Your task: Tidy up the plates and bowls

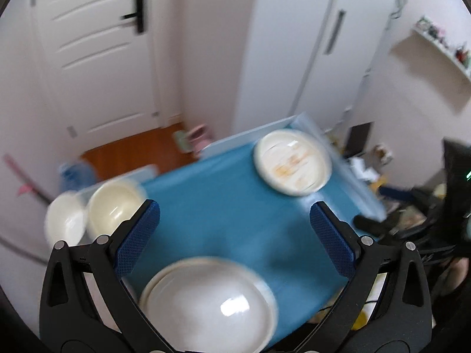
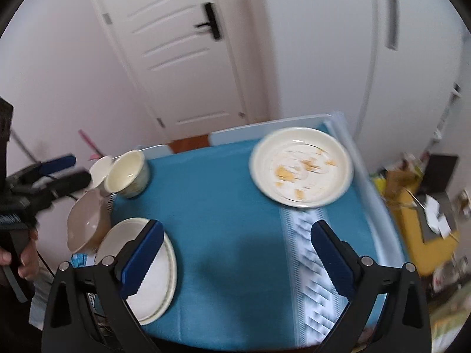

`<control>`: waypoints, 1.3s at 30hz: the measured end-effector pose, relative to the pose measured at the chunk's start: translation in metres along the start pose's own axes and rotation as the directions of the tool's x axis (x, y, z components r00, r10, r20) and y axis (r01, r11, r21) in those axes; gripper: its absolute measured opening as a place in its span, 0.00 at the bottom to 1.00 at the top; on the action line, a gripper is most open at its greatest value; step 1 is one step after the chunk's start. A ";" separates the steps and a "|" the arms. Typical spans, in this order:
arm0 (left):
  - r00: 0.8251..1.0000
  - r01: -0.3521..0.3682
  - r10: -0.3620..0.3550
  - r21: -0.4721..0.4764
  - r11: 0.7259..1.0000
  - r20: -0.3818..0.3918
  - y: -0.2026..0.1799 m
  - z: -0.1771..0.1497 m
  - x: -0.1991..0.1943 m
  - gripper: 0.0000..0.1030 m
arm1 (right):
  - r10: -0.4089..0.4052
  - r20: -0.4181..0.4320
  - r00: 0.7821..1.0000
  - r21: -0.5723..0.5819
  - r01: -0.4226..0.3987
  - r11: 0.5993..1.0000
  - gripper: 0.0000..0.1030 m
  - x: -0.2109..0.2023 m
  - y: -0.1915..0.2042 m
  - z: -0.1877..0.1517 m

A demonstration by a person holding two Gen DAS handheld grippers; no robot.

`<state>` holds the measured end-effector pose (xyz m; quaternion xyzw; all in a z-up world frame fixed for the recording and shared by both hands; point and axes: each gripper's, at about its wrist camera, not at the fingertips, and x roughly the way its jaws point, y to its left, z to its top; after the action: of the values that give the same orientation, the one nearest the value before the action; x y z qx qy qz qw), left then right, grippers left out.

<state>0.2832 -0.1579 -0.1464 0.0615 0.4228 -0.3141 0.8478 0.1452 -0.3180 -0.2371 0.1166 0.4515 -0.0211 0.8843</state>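
Plates and bowls sit spread over a table draped in a blue cloth (image 2: 223, 206), and neither gripper holds any of them. A cream plate smeared with orange food residue (image 2: 301, 166) lies at the far right corner of the table, close to the cloth's patterned white band (image 2: 309, 253). At the near left, a clean plate with a thin dark rim line (image 2: 156, 276) lies flat, partly hidden behind one blue pad of the right gripper (image 2: 235, 253), whose jaws stand wide apart with nothing between them but cloth. Along the left edge, a brownish bowl (image 2: 85, 223) tilts on its side just beyond the clean plate, a deep cream bowl (image 2: 126, 173) stands upright at the far left, and a small white bowl (image 2: 98, 169) sits just beside it, touching or nearly so (the blur leaves that unclear). The left gripper (image 1: 234, 241) is likewise spread wide and empty; in its own view it hovers over the blue cloth, with a stack of pale plates (image 1: 206, 303) below its fingers and two cream bowls off to its left. From the right wrist view the same left gripper shows at the left edge, off the table's side, gripped by a person's hand (image 2: 23, 261). A white panelled door (image 2: 176, 44) stands beyond the table.
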 end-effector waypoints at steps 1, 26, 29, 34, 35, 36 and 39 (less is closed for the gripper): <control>1.000 0.028 -0.028 0.011 1.000 0.004 -0.007 0.013 0.005 0.99 | -0.004 0.014 1.000 0.038 0.003 0.999 0.97 -0.004 -0.009 0.005; 0.947 0.048 -0.021 0.077 0.996 -0.321 -0.028 0.056 0.284 0.77 | 0.107 -0.075 0.991 0.312 -0.078 0.947 0.56 0.121 -0.152 0.024; 0.941 0.055 -0.028 0.071 0.996 -0.338 -0.023 0.052 0.297 0.72 | 0.126 -0.076 0.989 0.343 -0.092 0.935 0.50 0.132 -0.157 0.024; 0.930 0.070 -0.049 0.044 0.997 -0.364 -0.016 0.049 0.312 0.56 | 0.116 -0.090 0.989 0.375 -0.075 0.924 0.37 0.144 -0.161 0.024; 0.929 0.071 -0.047 0.051 0.996 -0.368 -0.016 0.048 0.315 0.50 | 0.116 -0.089 0.989 0.386 -0.073 0.920 0.34 0.146 -0.162 0.024; 0.928 0.071 -0.045 0.057 0.996 -0.371 -0.016 0.048 0.318 0.48 | 0.116 -0.086 0.990 0.394 -0.073 0.916 0.33 0.147 -0.164 0.024; 0.931 0.078 -0.054 0.052 0.996 -0.361 -0.014 0.049 0.321 0.40 | 0.097 -0.079 0.992 0.399 -0.057 0.915 0.28 0.147 -0.165 0.026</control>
<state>0.4515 -0.3417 -0.3559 0.1314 0.5619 -0.3398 0.7427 0.2295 -0.4738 -0.3715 0.3117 0.4753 -0.0715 0.8196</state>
